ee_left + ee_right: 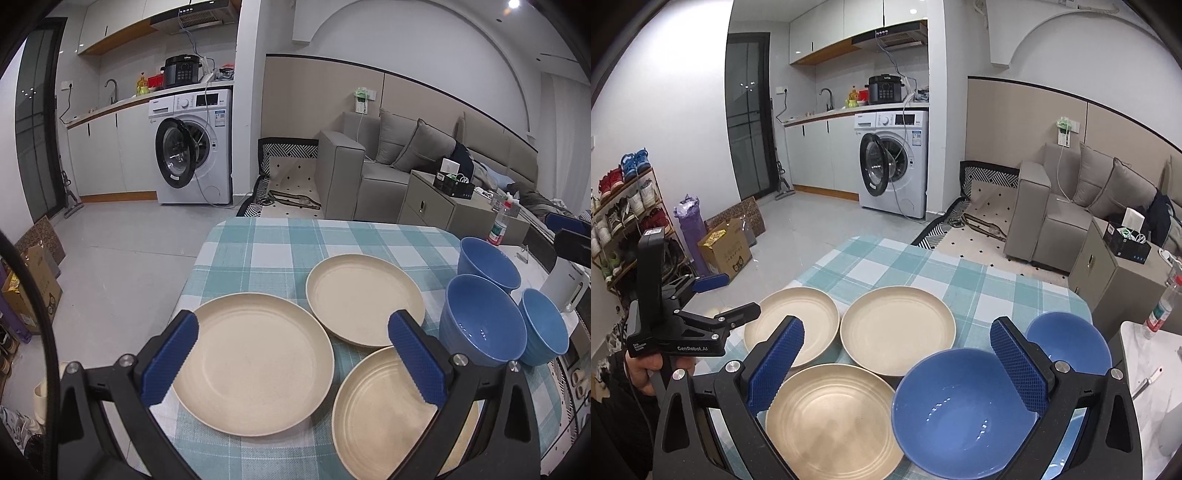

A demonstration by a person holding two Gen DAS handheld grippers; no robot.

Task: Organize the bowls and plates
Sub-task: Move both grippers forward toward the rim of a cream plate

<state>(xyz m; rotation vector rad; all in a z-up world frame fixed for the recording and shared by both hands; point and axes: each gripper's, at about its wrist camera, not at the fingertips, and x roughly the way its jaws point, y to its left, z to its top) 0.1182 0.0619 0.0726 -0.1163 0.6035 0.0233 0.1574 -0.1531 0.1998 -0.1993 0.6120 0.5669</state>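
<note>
Three cream plates and three blue bowls lie spread in one layer on a checked bench (258, 243), none stacked yet, as a person holds a gripper over each half of the set.

The left gripper (291, 354) hangs above the plates with its fingers wide apart and empty. The left plate (255, 365) sits almost squarely between and just below them. The near plate (384, 413) lies to its right, partly under the right finger, and the far plate (364, 299) sits beyond. Round as they are, the plates offer no long axis; any rim will do.

The right gripper (897, 354) is likewise spread open and holding nothing. The nearest bowl (960, 410) lies directly under it, towards its right finger, mouth up. A second bowl (1071, 343) sits just behind that finger. A third bowl (543, 325), seen only from the left wrist, stands at the bench's right edge.

On that showing the left hand is better placed for the plates and the right for the bowls, each needing a short drop onto a rim.

Beyond the bench's far edge lies a pale tiled floor, with a washing machine (894, 166), its door ajar, under a kitchen counter. A grey sofa (1089, 192) fills the right side, and a shoe rack (624, 214) stands on the left.
</note>
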